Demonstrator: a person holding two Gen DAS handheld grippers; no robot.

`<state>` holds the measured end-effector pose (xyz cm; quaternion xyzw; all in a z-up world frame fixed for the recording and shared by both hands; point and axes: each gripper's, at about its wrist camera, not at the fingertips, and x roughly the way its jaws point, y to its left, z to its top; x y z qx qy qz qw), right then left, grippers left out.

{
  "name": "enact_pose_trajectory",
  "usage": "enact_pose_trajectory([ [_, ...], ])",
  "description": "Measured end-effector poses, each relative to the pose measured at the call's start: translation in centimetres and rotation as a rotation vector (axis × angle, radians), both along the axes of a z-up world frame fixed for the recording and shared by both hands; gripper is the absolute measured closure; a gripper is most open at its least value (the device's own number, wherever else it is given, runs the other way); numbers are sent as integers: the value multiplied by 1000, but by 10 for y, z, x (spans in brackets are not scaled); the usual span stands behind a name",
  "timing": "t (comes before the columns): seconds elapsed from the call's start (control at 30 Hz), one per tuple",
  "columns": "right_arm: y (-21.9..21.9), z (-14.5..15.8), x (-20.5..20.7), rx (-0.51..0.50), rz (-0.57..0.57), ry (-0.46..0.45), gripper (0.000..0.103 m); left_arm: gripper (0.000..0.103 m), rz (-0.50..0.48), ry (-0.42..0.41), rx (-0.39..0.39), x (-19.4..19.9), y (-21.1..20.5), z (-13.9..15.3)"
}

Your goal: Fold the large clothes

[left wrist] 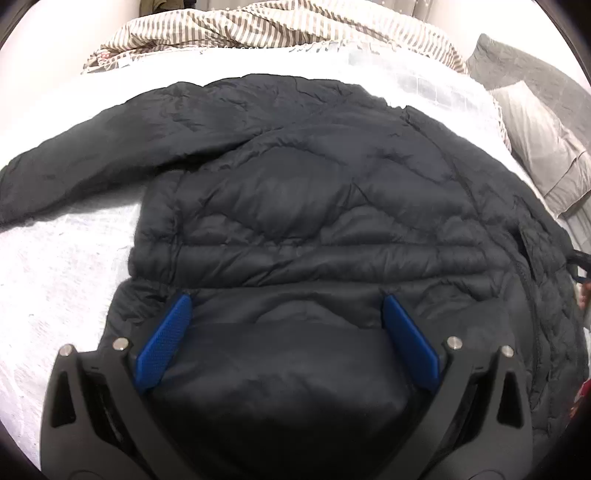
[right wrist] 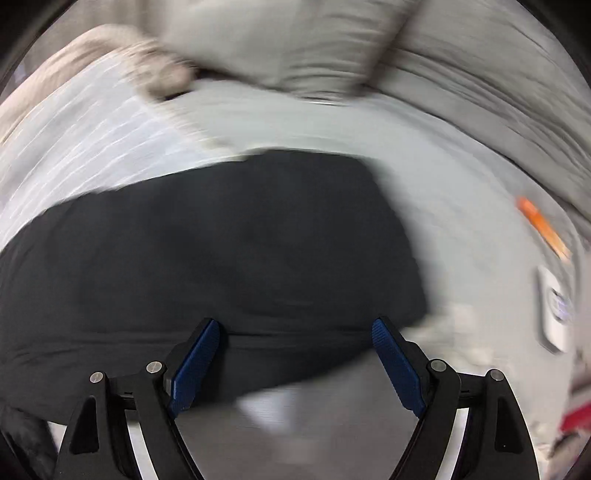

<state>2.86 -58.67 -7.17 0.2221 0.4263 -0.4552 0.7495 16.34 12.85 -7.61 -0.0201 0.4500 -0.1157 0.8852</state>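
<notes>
A black quilted puffer jacket [left wrist: 314, 192] lies spread on a white sheet [left wrist: 62, 266], one sleeve stretched to the left. My left gripper [left wrist: 286, 302] is open, its blue pads wide apart over the jacket's near edge, where dark fabric bulges between them. In the blurred right wrist view the jacket [right wrist: 221, 251] is a dark mass, and my right gripper [right wrist: 295, 326] is open just above its near edge. Neither gripper holds anything.
A striped blanket [left wrist: 258, 29] is bunched at the far side of the bed. Grey pillows [left wrist: 535, 140] lie to the right, also in the right wrist view [right wrist: 295, 40]. An orange object [right wrist: 543, 229] and a white device [right wrist: 554, 306] lie on the sheet at right.
</notes>
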Motion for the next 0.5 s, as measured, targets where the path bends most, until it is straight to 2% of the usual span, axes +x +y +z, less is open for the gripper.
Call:
enact_pose_trajectory([
  [0.03, -3, 6, -14, 25, -30, -22, 17, 0, -5, 7, 5, 1, 0, 2],
  [0.1, 6, 20, -26, 57, 3, -104, 17, 0, -31, 30, 15, 2, 1, 8],
  [0.2, 63, 47, -31, 44, 206, -188, 17, 0, -74, 32, -12, -2, 11, 24],
  [0.3, 124, 65, -16, 77, 411, -263, 17, 0, -64, 19, -70, -7, 26, 39],
  [0.43, 192, 70, 10, 211, 615, -320, 17, 0, -56, 51, -178, -8, 30, 53],
  [0.5, 211, 65, 22, 289, 684, -339, 17, 1, -96, 58, -222, -9, 19, 62],
])
